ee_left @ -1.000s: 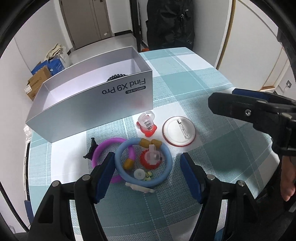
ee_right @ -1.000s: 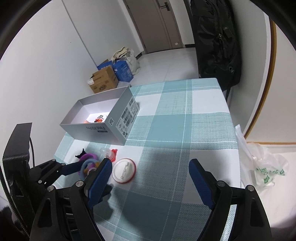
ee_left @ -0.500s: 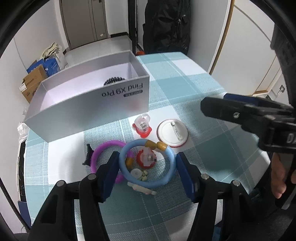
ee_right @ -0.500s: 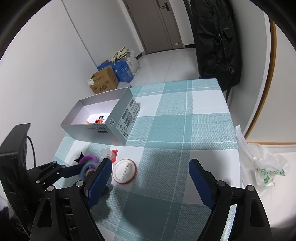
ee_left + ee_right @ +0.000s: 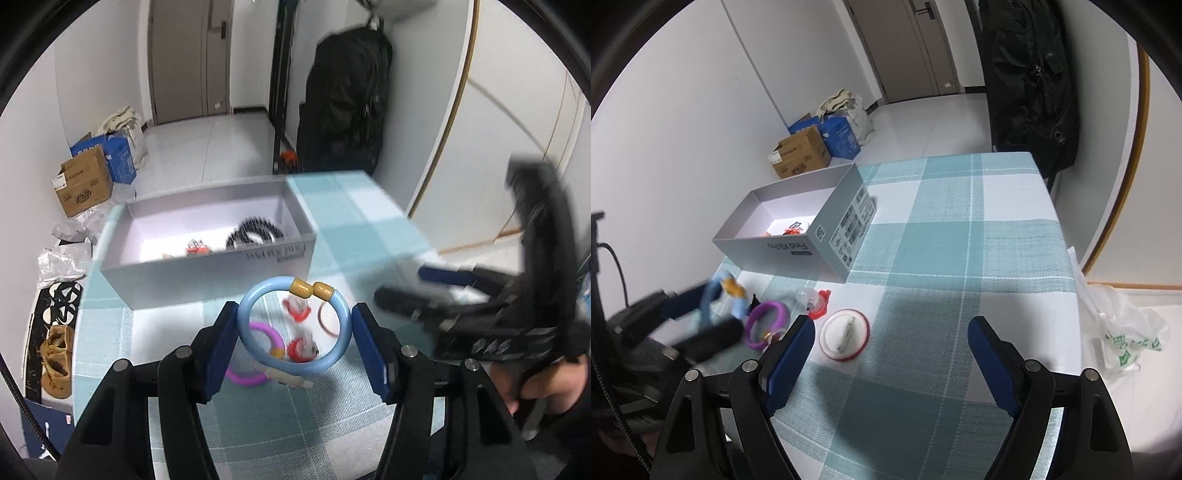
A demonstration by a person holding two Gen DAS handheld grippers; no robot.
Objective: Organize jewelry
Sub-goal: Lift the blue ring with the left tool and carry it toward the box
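My left gripper (image 5: 294, 347) is shut on a light blue bangle (image 5: 258, 352) with amber beads and holds it above the table; it also shows blurred in the right wrist view (image 5: 709, 306). Below it lie a purple bangle (image 5: 768, 325), red ornaments (image 5: 301, 349) and a round red-rimmed pin badge (image 5: 844, 334). The open grey box (image 5: 207, 273) stands beyond, holding a black coiled band (image 5: 255, 232) and small red pieces. My right gripper (image 5: 890, 350) is open and empty over the checked cloth, right of the badge.
Cardboard and blue boxes (image 5: 801, 155) sit on the floor beyond the table. A black bag (image 5: 1030, 85) hangs at the back right. A plastic bag (image 5: 1123, 339) lies off the table's right edge. The right gripper (image 5: 480, 317) appears blurred in the left wrist view.
My left gripper closed on the blue bangle and lifted it off the table, tilting up toward the box. The right gripper stayed nearly still.
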